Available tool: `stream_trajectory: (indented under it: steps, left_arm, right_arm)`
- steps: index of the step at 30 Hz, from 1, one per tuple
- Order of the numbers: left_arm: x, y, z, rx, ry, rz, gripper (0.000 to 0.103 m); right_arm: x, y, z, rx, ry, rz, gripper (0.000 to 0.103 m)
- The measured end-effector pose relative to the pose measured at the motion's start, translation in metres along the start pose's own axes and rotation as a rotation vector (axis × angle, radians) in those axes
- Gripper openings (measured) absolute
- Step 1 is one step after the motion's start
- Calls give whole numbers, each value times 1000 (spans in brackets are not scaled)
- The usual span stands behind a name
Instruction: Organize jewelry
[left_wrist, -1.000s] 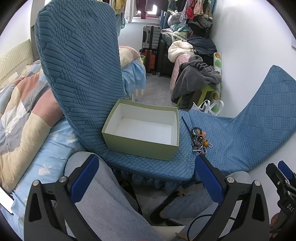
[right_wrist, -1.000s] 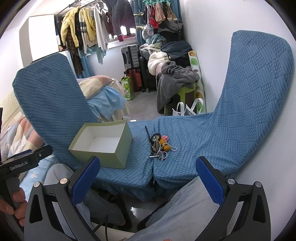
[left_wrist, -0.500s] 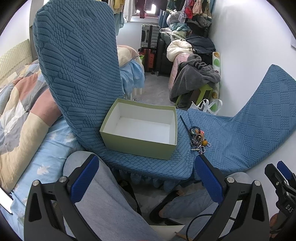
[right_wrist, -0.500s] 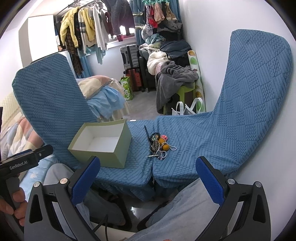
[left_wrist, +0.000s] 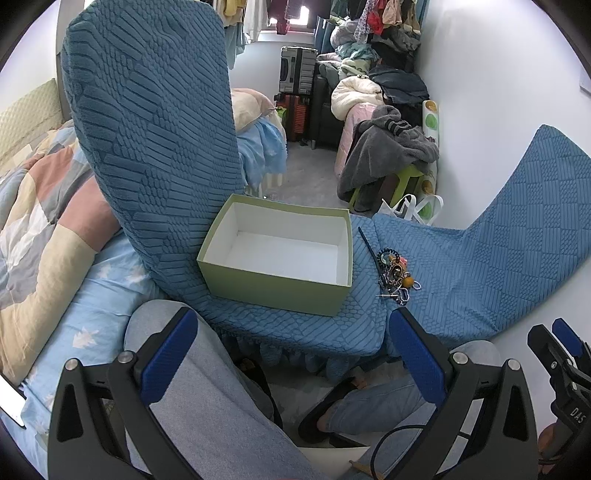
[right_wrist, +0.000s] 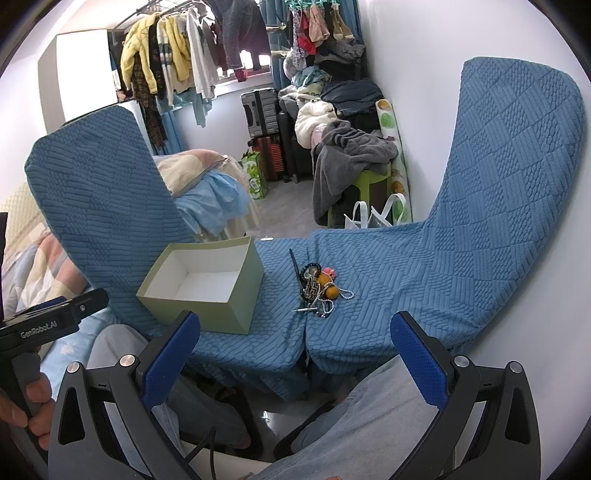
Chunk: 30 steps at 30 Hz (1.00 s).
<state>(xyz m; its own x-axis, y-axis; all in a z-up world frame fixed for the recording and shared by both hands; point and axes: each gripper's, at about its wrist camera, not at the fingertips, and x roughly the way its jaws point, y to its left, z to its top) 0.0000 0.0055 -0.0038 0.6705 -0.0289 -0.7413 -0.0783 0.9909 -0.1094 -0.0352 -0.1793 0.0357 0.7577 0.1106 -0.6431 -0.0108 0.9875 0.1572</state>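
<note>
- slightly lower and left in the left wrist frame than a second ago: open pale green cardboard box with white inside (left_wrist: 277, 258), drifted a little with the camera; otherwise little changed in layout.
- left two-finger gripper with blue pads (left_wrist: 291, 347) spread wide at the bottom of its frame, nothing held, hovering over grey-trousered knees (left_wrist: 207, 398).
- right two-finger gripper with blue pads (right_wrist: 295, 347) equally wide apart, nothing between the pads, low in its frame.
- small tangled heap of jewelry with orange beads, dark bangles and a silver bead chain (right_wrist: 319, 288) lying on the textured blue quilted seat cover (right_wrist: 388, 280), centre of the right wrist frame, just right of the box, not touching it.
- same heap (left_wrist: 395, 271) right of centre in the left wrist frame.
- thin dark stick (right_wrist: 294, 264) at the heap's left edge.
- box empty.
</note>
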Motion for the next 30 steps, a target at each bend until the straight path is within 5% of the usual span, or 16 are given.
stream_trajectory:
  steps: [30]
  left_arm:
    - [22,-12,11,20,-5,-17,103]
  right_arm:
    - [35,-24,15,-18,-9,27,103]
